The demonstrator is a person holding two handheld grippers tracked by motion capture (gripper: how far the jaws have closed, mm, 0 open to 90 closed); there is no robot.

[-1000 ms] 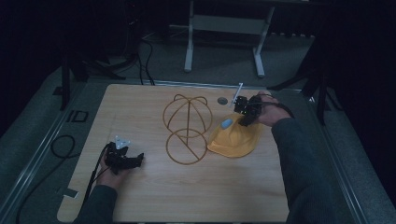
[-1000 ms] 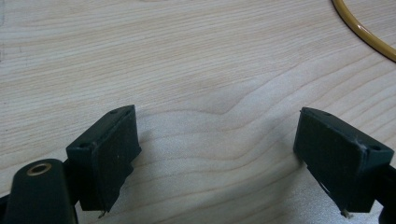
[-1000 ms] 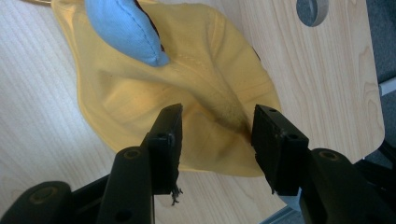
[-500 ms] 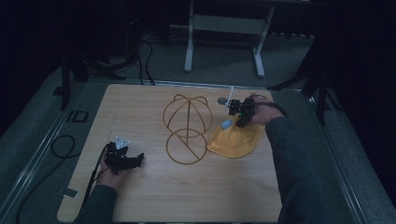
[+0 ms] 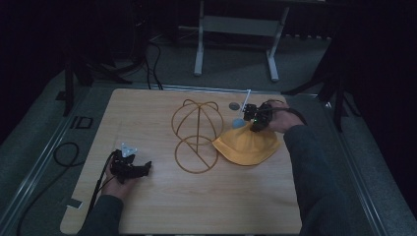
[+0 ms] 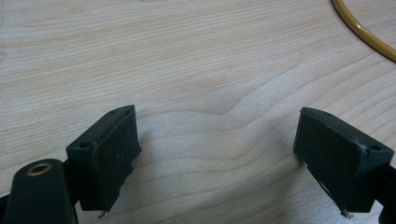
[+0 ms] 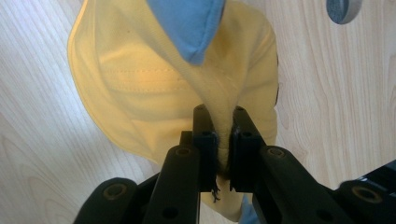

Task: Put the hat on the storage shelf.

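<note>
**Right gripper pinches a fold of the yellow hat**

The yellow hat (image 5: 247, 146) lies flat on the wooden table (image 5: 162, 206), right of centre in the high view, its long axis running roughly left to right across the frame, with the brim's left tip touching or just beside the wire hat stand (image 5: 196, 132). A pale blue lining (image 7: 187, 23) shows at the top of the right gripper view, its tip pointing down toward the jaws.

The right gripper (image 5: 255, 120) sits at the hat's upper edge in the high view. Its jaws have just been closing, and they now stand pressed together on a raised ridge of yellow cloth (the fold runs straight up the frame from between the pads (image 7: 205, 140) toward the blue tip).

The left gripper (image 5: 129, 164) rests at the lower left of the table, well apart from the hat. Its jaws are spread wide over bare wood, nothing between them; a curve of the stand's base ring (image 6: 364, 28) crosses the upper right corner of its view.

A small grey disc (image 5: 234, 105) lies on the table just above the hat. No readable writing or labels show on the hat.
</note>
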